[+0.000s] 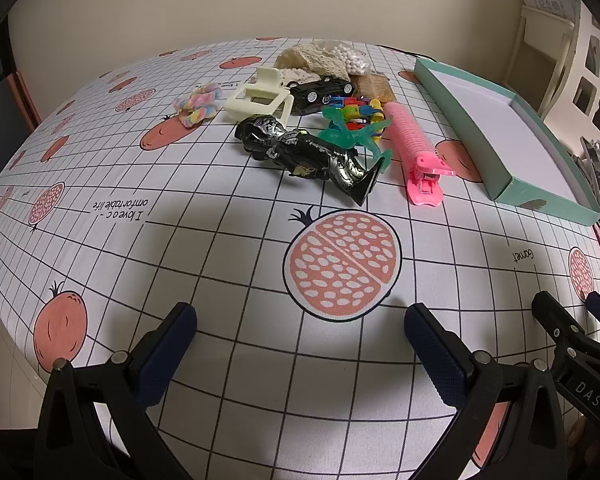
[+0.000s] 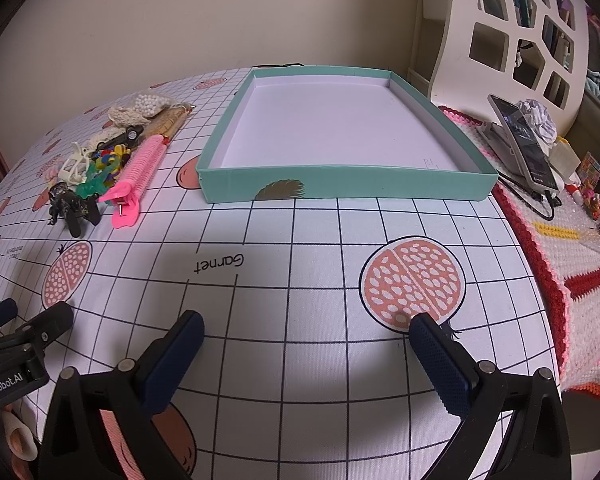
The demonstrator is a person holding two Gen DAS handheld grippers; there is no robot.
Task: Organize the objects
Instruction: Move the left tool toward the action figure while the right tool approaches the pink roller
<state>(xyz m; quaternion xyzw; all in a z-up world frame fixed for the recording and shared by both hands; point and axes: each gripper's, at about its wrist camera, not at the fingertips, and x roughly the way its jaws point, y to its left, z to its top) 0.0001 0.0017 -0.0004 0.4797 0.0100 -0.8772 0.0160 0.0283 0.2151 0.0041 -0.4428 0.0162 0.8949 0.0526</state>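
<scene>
Left fingers: your left gripper stands wide open with nothing between its pads, low over the near edge of the desk.
Right fingers: your right gripper is spread just as wide and also empty; it sits beside the left, pointed toward the box.
Hand pose: both tools are level, side by side and aimed forward; part of a hand shows at the lower left of the right wrist view.
Nearest item: a black and silver figure lies on its side, closest to your left fingers but well apart from them.
Beside it: a pink hair roller clip, a translucent green toy, a heap of coloured plastic pieces, a black toy car, a cream plastic frame and a pastel scrunchie.
Far end of pile: lace trim and a bag of white beads.
Destination: the teal box is empty, right of the pile and straight ahead of your right fingers.
Risk: the items touch and overlap, so a grab at the figure may drag the green toy along.
Risk: the box wall stands close beside the roller clip; a low carry could knock it.
</scene>
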